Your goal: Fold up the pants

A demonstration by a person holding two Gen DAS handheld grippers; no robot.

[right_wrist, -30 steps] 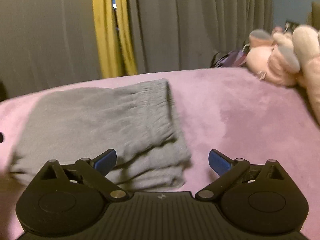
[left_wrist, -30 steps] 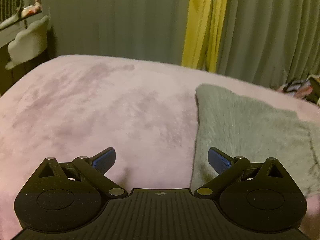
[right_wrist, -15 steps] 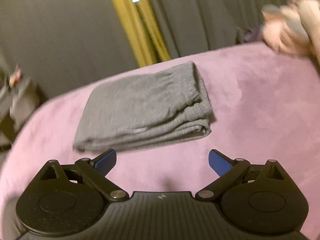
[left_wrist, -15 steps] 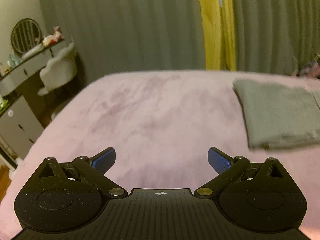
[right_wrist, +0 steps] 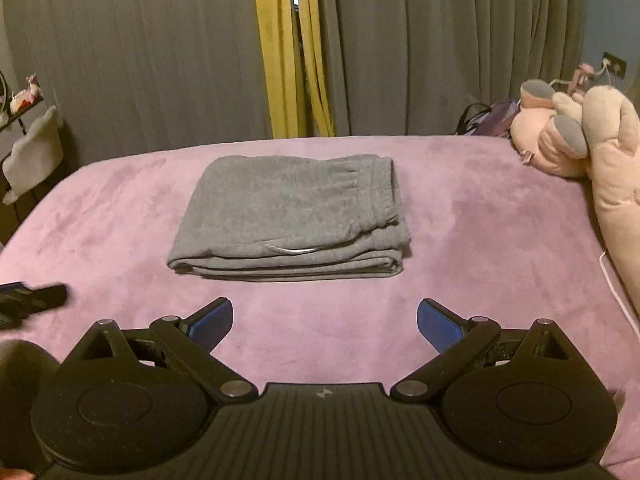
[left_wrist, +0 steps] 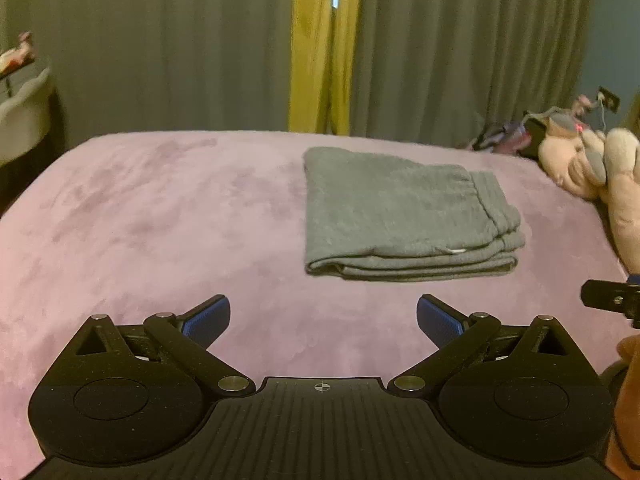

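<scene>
Grey sweatpants (left_wrist: 404,216) (right_wrist: 292,216) lie folded into a thick rectangle on the pink bedspread (left_wrist: 160,220) (right_wrist: 480,232), waistband to the right, layered edges facing me. My left gripper (left_wrist: 323,318) hovers open above the bedspread, well short of the pants and a little to their left. In the right wrist view my right gripper (right_wrist: 325,320) is open too, held back from the front edge of the pants, with nothing between its blue pads. Each gripper's tip shows at the edge of the other's view.
Pink plush toys (right_wrist: 580,140) (left_wrist: 588,164) lie along the bed's right side, with a thin white cord (right_wrist: 616,292) beside them. Grey curtains with a yellow strip (right_wrist: 288,52) hang behind the bed. A white chair (right_wrist: 34,156) stands off the left edge.
Both grippers have drawn back and up from the pants, which now lie whole and untouched in front. The left view has swung right toward the pants. Both stayed open.
</scene>
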